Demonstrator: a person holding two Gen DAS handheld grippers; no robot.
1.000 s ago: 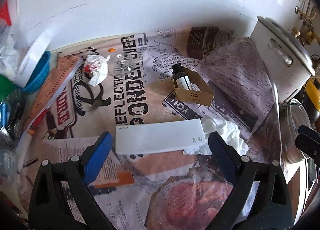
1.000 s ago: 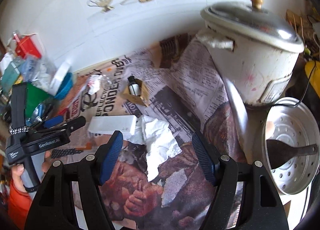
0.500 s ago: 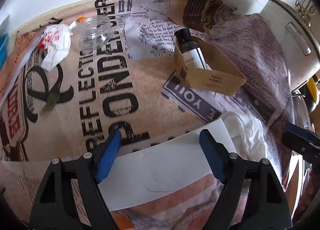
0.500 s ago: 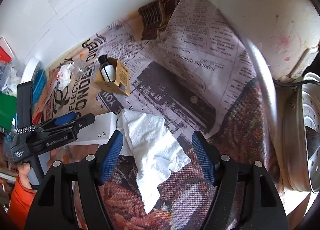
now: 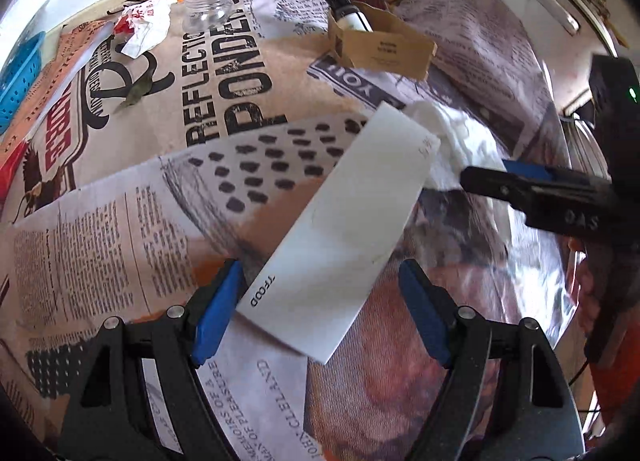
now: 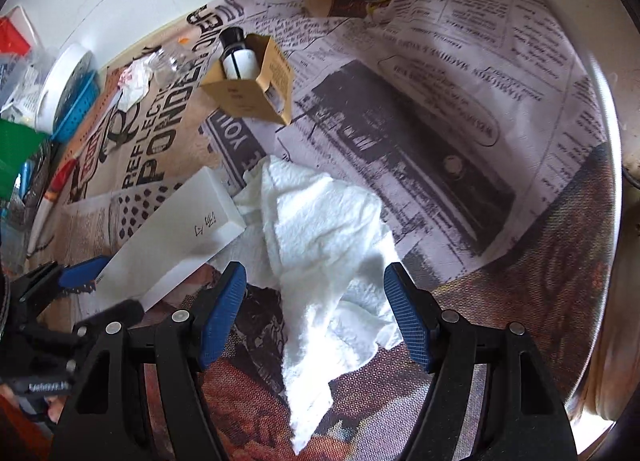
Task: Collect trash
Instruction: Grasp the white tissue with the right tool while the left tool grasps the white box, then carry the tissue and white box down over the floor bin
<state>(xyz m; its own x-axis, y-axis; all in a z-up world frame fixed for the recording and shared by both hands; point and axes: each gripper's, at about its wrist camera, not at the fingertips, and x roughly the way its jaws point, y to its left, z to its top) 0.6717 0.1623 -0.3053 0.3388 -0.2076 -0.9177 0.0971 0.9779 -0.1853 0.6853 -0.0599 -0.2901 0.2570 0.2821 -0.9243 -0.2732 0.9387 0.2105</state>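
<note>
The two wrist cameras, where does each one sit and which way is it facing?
Left wrist: on the left claw, looking steeply down at a white box; its own blue fingers show, the right claw at right.
Right wrist: on the right claw, looking steeply down at a paper towel; its fingers show.
Shared: box, towel, newspaper-covered table.

box: we see a flat white carton (image 5: 344, 229), lying diagonal on newsprint
tissue: crumpled white paper towel (image 6: 324, 245), touching the box's far end
</note>
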